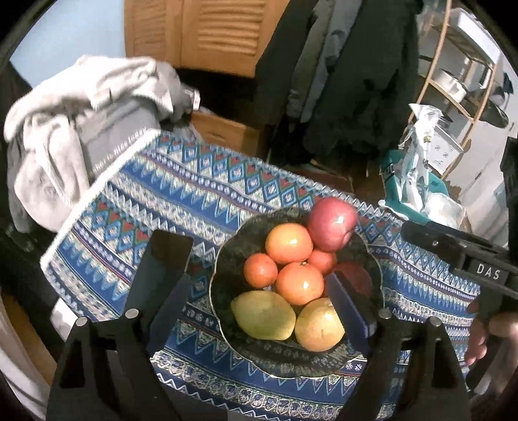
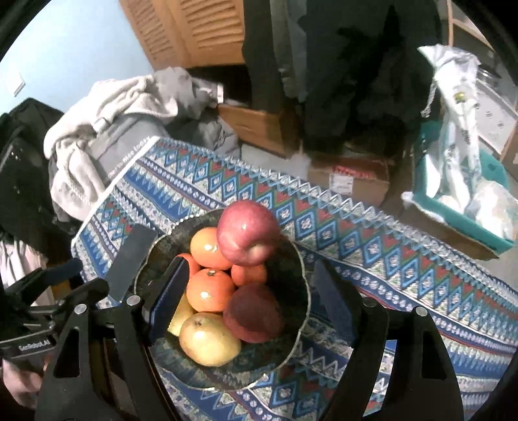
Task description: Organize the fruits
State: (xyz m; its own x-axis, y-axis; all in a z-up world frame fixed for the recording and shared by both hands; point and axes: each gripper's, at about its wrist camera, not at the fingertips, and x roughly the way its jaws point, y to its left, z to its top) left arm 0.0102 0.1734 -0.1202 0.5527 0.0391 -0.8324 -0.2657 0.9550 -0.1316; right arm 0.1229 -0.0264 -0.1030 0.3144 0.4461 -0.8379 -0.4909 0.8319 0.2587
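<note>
Left wrist view: left gripper (image 1: 259,285) hovers spread above the dark scalloped bowl (image 1: 223,275), glossy oranges (image 1: 299,283) straight ahead. Right wrist view: right gripper (image 2: 249,298) gapes wide, straddling the bowl (image 2: 301,285); a smooth red apple (image 2: 247,231) sits beyond its fingertips.

Beyond my table I see a louvered wooden door (image 1: 207,29), a pale blue wall (image 2: 74,42), and hanging dark coats (image 1: 362,74).

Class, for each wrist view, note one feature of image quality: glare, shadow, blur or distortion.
Left wrist view: small glare spots on the oranges; the grey clothes look smeared. Right wrist view: the dark red fruit lies in shadow; the tablecloth edge bows from fisheye distortion.
</note>
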